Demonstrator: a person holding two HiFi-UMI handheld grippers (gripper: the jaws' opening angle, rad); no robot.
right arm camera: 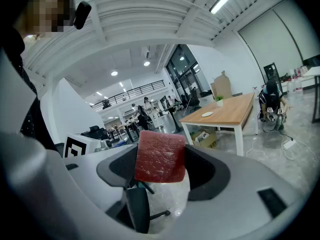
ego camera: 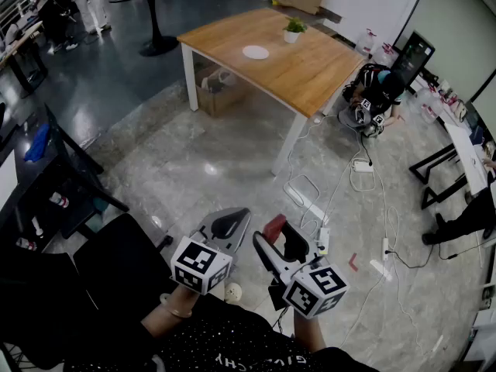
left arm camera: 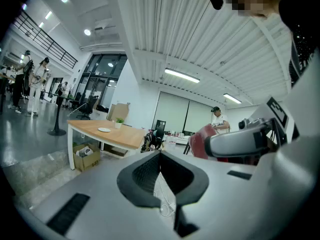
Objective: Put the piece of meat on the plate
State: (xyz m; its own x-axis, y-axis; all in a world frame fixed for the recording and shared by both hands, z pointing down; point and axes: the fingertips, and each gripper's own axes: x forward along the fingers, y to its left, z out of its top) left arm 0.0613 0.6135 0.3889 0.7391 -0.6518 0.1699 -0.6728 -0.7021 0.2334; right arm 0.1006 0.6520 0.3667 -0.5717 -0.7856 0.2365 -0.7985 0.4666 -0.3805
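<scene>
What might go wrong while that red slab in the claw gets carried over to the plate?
1. The piece of meat sticks out past the tips of the right claw, so it may slip on the walk.
2. Cables lie on the floor before the table with the plate; a trip seems possible.

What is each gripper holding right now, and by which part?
The right gripper holds the flat red piece of meat, its fingers pressing the slab's two side edges, top sticking out. The left gripper is shut and empty.
</scene>
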